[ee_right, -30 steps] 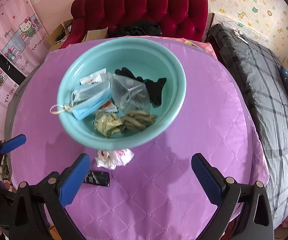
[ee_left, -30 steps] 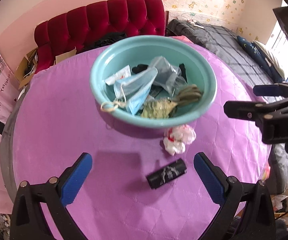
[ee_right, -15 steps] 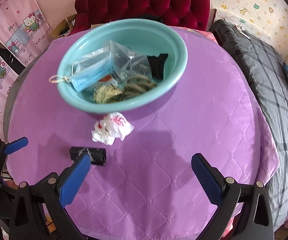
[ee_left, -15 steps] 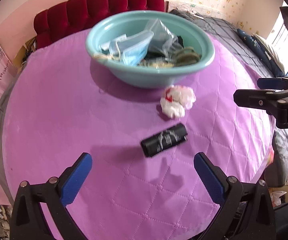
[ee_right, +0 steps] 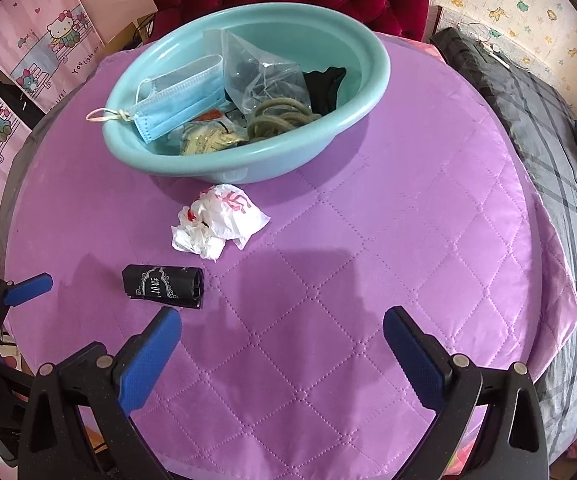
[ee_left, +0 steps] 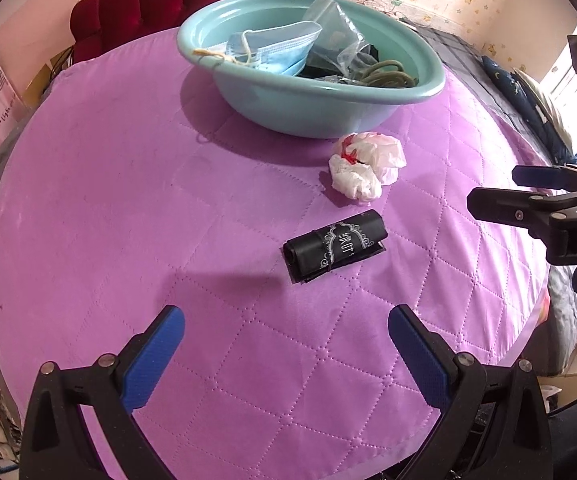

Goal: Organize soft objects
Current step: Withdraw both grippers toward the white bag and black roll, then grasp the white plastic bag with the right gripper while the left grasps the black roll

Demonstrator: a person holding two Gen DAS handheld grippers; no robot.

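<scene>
Both grippers hover over the near edge of the round table (ee_right: 368,264) covered in quilted purple cloth. The left gripper (ee_left: 286,334) has its blue-padded fingers (ee_left: 154,354) spread wide with nothing between them; the right gripper (ee_right: 280,336) is equally wide and empty. Just beyond the left fingers lies a black rolled bag with a silver printed label (ee_left: 334,245), on its side. Just behind it sits a crumpled white plastic bag with red print (ee_left: 366,164), close to the wall of a teal plastic basin (ee_right: 364,92) nearer the far edge. The basin holds a blue face mask (ee_right: 176,106), a clear plastic bag (ee_right: 264,76), coiled olive cord (ee_right: 280,118) and black cloth (ee_right: 326,84).
</scene>
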